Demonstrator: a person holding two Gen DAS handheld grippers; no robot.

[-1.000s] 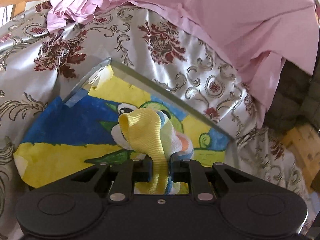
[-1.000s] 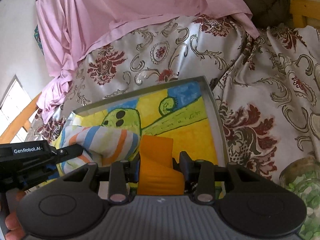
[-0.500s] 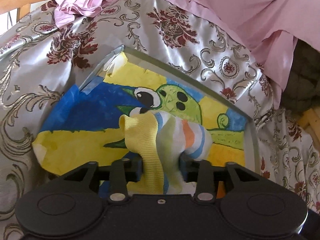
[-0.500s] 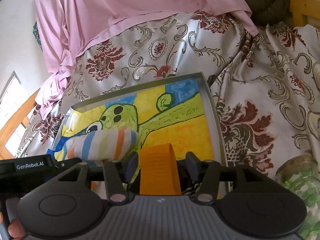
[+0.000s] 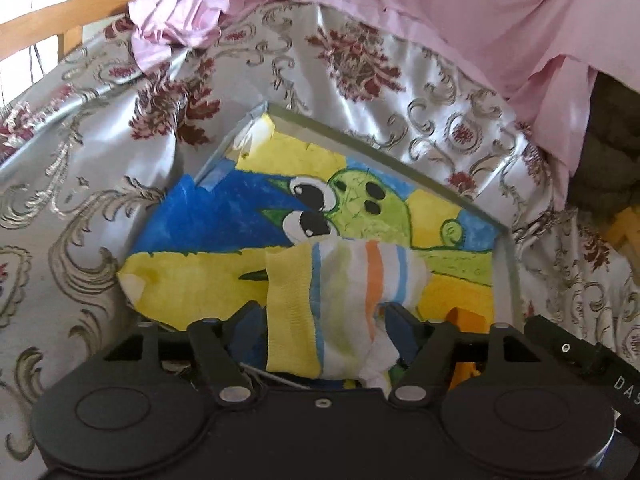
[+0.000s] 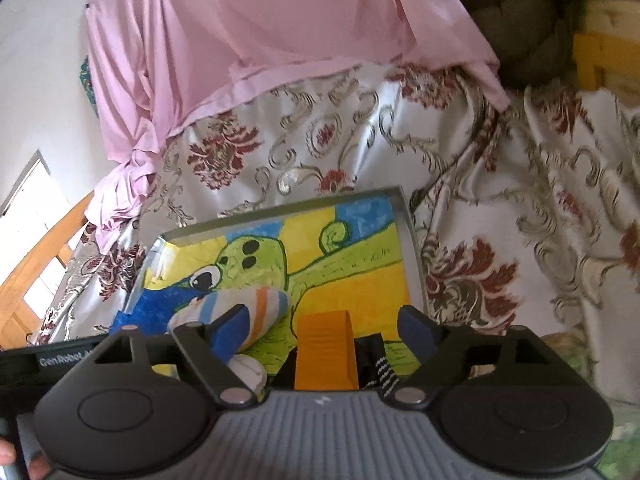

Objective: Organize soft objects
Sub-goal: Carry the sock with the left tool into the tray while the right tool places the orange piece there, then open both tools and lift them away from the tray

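Socks lie in a shallow grey tray [image 5: 505, 272] whose floor is covered by a bright child's painting [image 5: 208, 224] of a green big-eyed creature on blue and yellow. In the left wrist view the left tongs [image 5: 322, 316] stand spread wide, and the striped sock [image 5: 340, 300], with its yellow cuff and blue, orange and pale green bands, lies loose between the two fingers on the painting, at about 6 o'clock of the tray; neither finger appears to press it. At 4 o'clock of this sock a scrap of orange sock [image 5: 460, 320] shows, and past it the dark body of the other tool reaches in from the right edge. In the right wrist view the right tongs [image 6: 326, 328] are likewise spread wide, and the orange sock [image 6: 326, 352] sits upright between the fingers, clear of both; just at its 3 o'clock lies a small black piece with white stripes, too hidden to name. From here the striped sock [image 6: 240, 312] rests at 9 o'clock of the orange one, partly behind the left finger of these tongs, with the tray rim [image 6: 412, 264] running along the right. The tray sits on a silvery cloth [image 6: 500, 184] patterned with dark red flowers and scrolls, and a pink sheet [image 6: 280, 40] hangs over its far edge at 12 o'clock. Wooden bars [image 5: 60, 28] show at 10 o'clock in the left wrist view.
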